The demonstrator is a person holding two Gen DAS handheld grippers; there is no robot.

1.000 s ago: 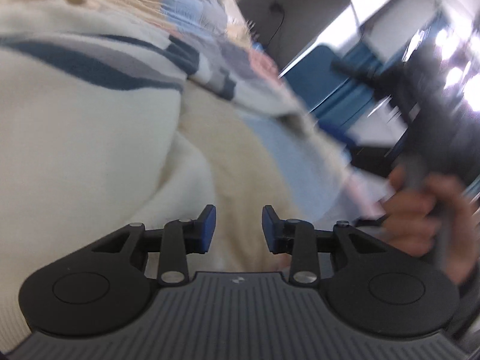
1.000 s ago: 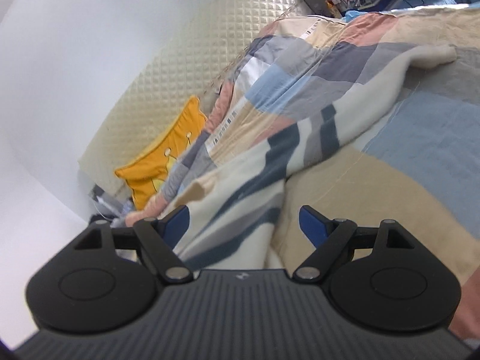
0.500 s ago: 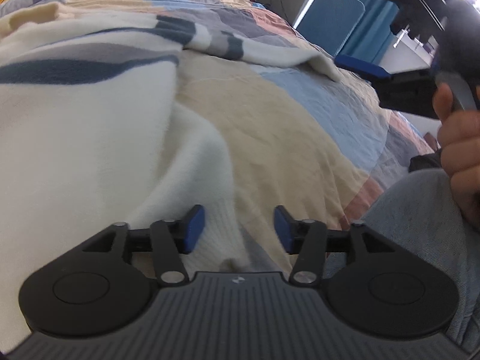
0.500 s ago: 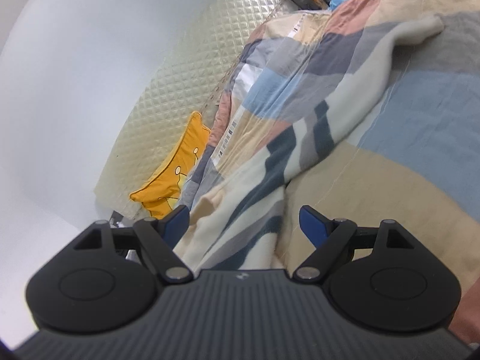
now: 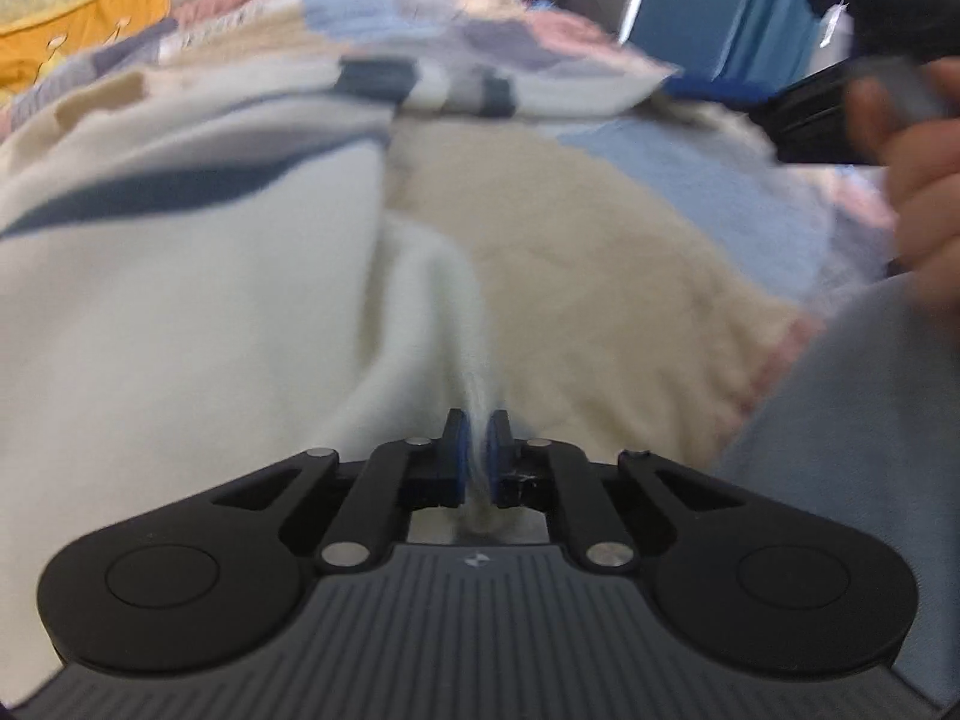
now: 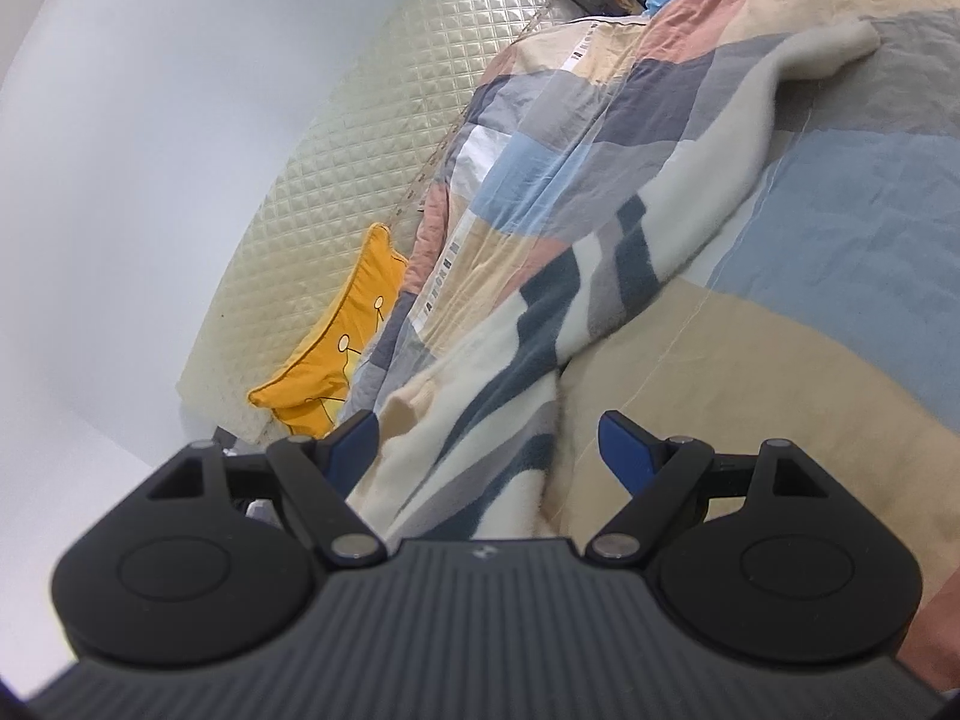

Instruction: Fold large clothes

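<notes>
Cream knit, soft and thick: a pinched ridge of the sweater point(image 5: 432, 324) sits between the blue pads of the left gripper point(image 5: 473, 450), which is clamped together on that fold at the near hem edge, 6 o'clock in the left wrist view. The picture is motion-blurred, so how much cloth is caught cannot be judged.

Right gripper point(image 6: 489, 441): jaws stand wide apart, nothing pressed between them. It hangs low over the striped part of the sweater point(image 6: 480, 420), with cloth in the gap but not touching either pad.

Sweater lies spread on the patchwork quilt point(image 6: 840, 228). Body toward 9 o'clock in the left view, dark blue and grey stripes across it. In the right view one sleeve point(image 6: 798, 66) runs out long toward 1 o'clock, its cuff lying flat on the quilt, well apart from both tools.

Farther off: yellow cushion point(image 6: 336, 354) at 9 o'clock against the quilted headboard point(image 6: 372, 138). The person's right hand point(image 5: 918, 180) shows at 3 o'clock in the left view.

Progress, as judged: early. No fold is visible; sleeve is not yet brought in, body not yet doubled. One grasp point is secured; the second grasp and every fold remain.
</notes>
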